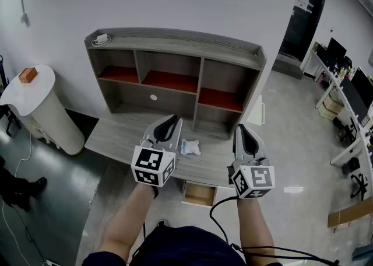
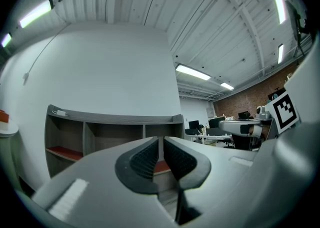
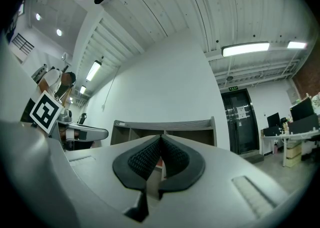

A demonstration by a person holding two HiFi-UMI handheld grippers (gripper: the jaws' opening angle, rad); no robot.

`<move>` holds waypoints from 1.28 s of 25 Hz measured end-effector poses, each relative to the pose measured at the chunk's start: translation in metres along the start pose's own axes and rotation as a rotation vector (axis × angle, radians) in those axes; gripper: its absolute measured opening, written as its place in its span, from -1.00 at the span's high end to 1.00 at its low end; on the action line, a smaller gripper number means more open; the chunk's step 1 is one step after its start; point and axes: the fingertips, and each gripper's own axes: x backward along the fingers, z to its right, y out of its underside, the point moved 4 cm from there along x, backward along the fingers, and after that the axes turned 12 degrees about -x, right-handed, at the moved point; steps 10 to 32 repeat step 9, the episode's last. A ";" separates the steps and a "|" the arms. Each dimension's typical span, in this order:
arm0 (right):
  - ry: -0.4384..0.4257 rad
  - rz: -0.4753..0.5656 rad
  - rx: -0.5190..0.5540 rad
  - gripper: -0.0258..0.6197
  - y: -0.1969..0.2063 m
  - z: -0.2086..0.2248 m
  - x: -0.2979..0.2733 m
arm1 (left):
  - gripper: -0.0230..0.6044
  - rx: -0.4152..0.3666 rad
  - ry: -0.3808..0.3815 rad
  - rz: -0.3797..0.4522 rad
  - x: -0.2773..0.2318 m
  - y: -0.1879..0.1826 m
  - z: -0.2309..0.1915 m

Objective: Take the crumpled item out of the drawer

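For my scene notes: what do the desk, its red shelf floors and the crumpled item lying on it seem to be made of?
Desk: grey wood-grain board, matte, likely laminate; streaky grain shows.
Red shelf floors: smooth red liner or painted panel; cannot tell which.
Crumpled item: white and pale blue, wrinkled like thin plastic or cloth; too small to tell.

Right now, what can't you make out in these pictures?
Open drawer: head view, its rear hidden under the desktop.
Crumpled item on the desktop: head view, too small to identify.
Desktop surface: both gripper views, blocked by their own jaws.
Object atop hutch: head view, too small.
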 end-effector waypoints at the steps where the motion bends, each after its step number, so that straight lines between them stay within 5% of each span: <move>1: -0.001 0.000 -0.002 0.90 0.000 0.002 0.000 | 0.82 0.000 -0.001 -0.002 -0.001 0.000 0.001; 32: -0.009 0.000 -0.011 0.90 0.000 0.015 -0.003 | 0.82 0.000 -0.010 -0.010 -0.010 0.001 0.007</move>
